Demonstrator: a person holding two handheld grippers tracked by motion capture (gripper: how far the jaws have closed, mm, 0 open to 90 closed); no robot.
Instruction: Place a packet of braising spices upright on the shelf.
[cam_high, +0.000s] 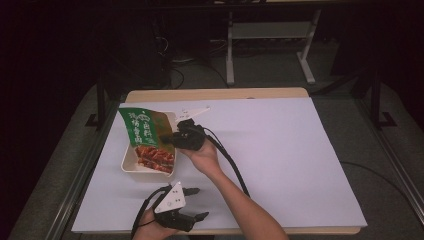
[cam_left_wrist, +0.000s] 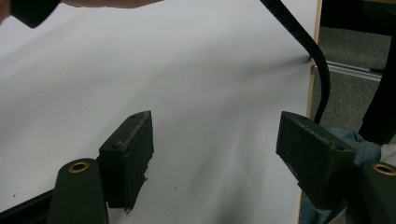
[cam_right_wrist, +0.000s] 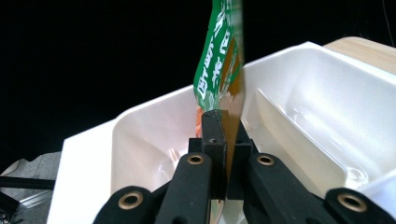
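Over the tray (cam_high: 129, 162), right gripper (cam_high: 170, 136) fingers pinch the packet (cam_high: 144, 131) edge, left gripper (cam_high: 196, 202) fingers spread; thin grip may slip, dropping it askew.

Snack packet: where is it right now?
In the high view the green snack packet is at the table's left, pinched by the right gripper over the white tray; the left gripper sits near the front edge.
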